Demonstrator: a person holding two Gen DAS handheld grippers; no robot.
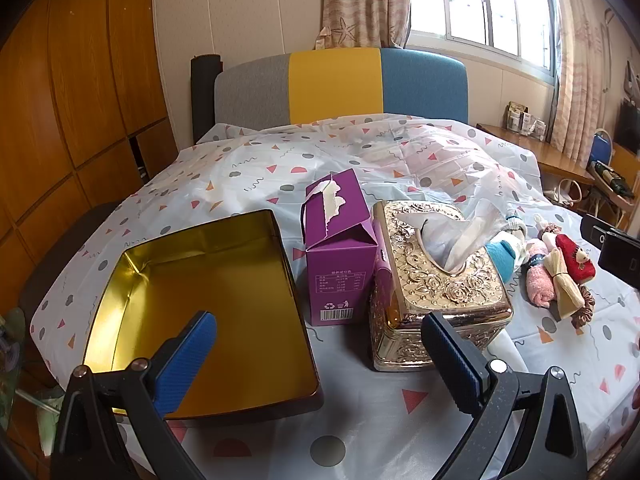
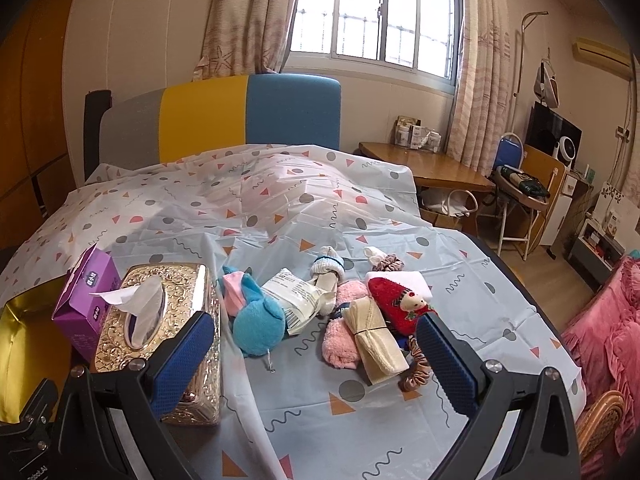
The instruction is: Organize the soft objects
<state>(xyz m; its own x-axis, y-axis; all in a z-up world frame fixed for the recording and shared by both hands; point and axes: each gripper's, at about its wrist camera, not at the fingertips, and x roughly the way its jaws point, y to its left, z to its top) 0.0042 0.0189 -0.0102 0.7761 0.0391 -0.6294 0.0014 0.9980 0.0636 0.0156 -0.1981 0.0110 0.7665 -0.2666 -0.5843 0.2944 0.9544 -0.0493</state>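
A pile of soft things lies on the patterned bed cover: a blue plush sock [image 2: 258,326], a pink fluffy sock [image 2: 343,332], a beige rolled cloth [image 2: 376,340], a red sock with a doll face [image 2: 400,306], a white sock [image 2: 328,276], a brown scrunchie [image 2: 416,376] and a white packet [image 2: 296,300]. My right gripper [image 2: 314,344] hangs open just in front of this pile, nothing between its fingers. An open gold tin [image 1: 200,320] lies at the left. My left gripper [image 1: 320,344] is open above the tin's near right corner. The pile [image 1: 556,268] appears at the right.
A purple carton [image 1: 340,248] and an ornate gold tissue box [image 1: 432,276] stand between the tin and the pile. The headboard [image 1: 336,84], a wooden wardrobe [image 1: 72,100] and a desk [image 2: 424,164] surround the bed. A pink bedding heap [image 2: 608,328] lies at the right.
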